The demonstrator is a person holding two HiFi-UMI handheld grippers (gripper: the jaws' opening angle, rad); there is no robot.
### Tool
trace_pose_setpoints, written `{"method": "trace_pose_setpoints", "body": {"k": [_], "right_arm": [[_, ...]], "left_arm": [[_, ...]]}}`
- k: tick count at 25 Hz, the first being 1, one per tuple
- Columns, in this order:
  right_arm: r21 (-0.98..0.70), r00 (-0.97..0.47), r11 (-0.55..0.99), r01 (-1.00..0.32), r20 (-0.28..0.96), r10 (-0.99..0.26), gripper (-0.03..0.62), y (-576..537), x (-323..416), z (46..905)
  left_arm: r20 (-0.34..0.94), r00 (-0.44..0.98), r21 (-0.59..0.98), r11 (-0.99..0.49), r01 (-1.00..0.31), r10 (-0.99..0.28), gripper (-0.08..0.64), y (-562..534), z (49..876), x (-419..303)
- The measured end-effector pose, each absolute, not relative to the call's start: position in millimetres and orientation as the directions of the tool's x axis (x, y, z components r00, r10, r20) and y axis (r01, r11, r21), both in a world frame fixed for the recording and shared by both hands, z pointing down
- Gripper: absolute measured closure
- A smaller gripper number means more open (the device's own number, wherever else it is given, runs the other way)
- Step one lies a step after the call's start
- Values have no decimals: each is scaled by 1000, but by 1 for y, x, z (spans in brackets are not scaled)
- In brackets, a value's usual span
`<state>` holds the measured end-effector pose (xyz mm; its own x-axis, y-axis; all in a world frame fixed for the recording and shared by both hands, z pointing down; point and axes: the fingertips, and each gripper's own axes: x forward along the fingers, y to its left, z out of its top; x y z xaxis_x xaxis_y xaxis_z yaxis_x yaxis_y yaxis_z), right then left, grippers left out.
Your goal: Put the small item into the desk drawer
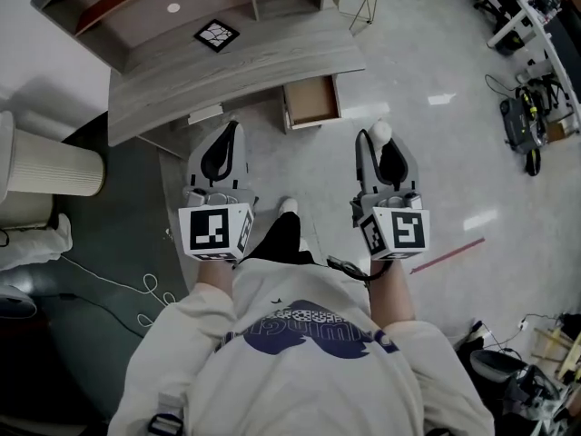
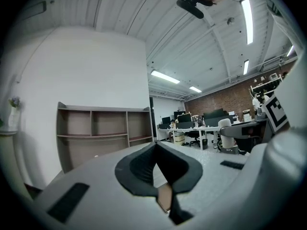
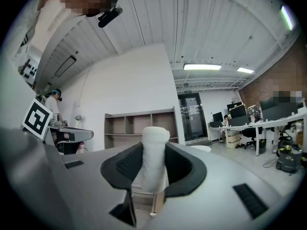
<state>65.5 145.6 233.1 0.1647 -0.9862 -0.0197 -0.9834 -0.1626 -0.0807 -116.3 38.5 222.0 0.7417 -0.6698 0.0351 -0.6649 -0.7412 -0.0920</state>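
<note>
The right gripper [image 1: 385,153] is clamping its fingers on the small white item [image 3: 153,152], which is poking out past the fingertips. Alongside, the left gripper [image 1: 225,151] is keeping its fingers together on nothing. Just ahead of the right fingers, slightly leftward, the drawer [image 1: 311,103] is standing open under the desk [image 1: 227,57]. Doing this well probably means carrying the item past the drawer's front edge and lowering it inside before loosening.

Left claw [image 1: 232,131] closed, right claw [image 1: 376,142] gripping
</note>
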Motion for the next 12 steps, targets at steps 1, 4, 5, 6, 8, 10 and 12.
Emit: {"method": "trace_pose_setpoints", "body": {"k": [1,4,5,6,8,10,12], "right_arm": [[-76,167,-165,-983,-17,-986,466,140,68,234],[-61,182,-181,-982,-5,-983,466,123,76,238],[-58,185,-185,-981,0,-983,466,118,79,239],[-54,187,-187,-981,6,-982,466,112,81,239],[-43,190,-190,-981,13,-982,466,99,86,239],[-37,198,-198,-979,20,-980,466,85,91,241],[-34,202,-203,-979,27,-979,466,71,94,243]], "left_arm": [[36,745,-88,-745,-662,-666,552,31,224,-113],[48,755,-71,-756,-650,-654,552,5,234,-101],[53,758,-66,-760,-646,-650,552,-3,236,-96],[56,762,-63,-764,-642,-645,552,-11,237,-92],[51,772,-59,-773,-631,-634,552,-26,236,-83],[44,781,-58,-782,-620,-623,552,-42,234,-76],[42,786,-51,-787,-615,-617,552,-59,235,-72]]}}
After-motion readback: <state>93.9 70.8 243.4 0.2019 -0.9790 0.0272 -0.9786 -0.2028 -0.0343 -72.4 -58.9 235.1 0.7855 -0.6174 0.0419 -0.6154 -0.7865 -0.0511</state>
